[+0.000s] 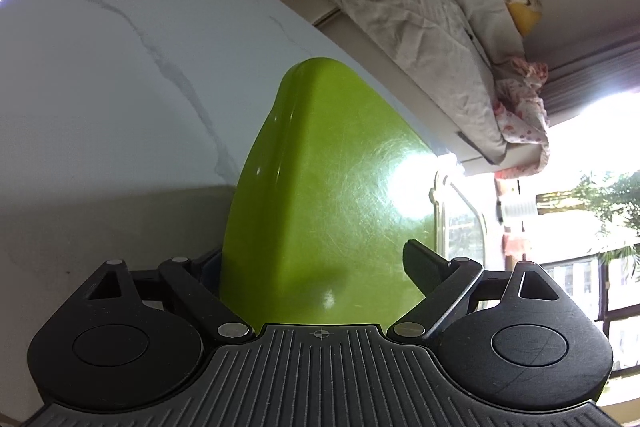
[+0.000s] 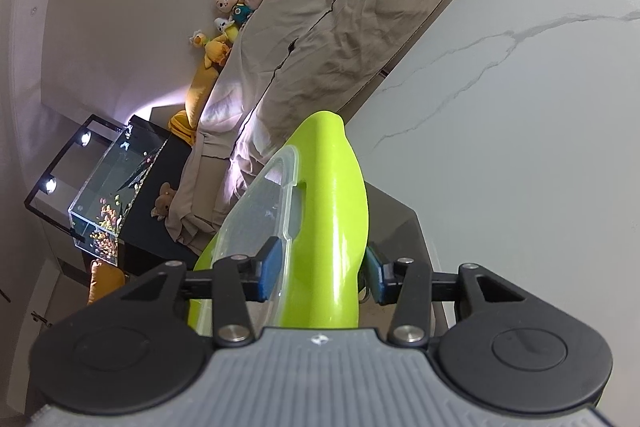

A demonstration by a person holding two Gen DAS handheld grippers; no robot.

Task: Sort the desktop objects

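A lime-green plastic box [image 1: 320, 187] with a clear lid [image 2: 256, 211] is held up on edge above the white marble table [image 1: 120, 87]. My left gripper [image 1: 316, 267] is shut on one end of the green box; its left finger is mostly hidden behind the box and its right finger [image 1: 424, 267] lies against the glossy side. My right gripper [image 2: 320, 267] is shut on the other end of the green box [image 2: 332, 211], with blue pads [image 2: 270, 267] pressing the lid side and the bottom side. Both views are tilted.
A sofa under a wrinkled beige cover [image 2: 340, 7] runs along the table's far edge, with several plush toys [image 2: 228, 11] on it. A glass fish tank [image 2: 108, 203] stands on a black cabinet. A bright window [image 1: 580, 207] lies at the right.
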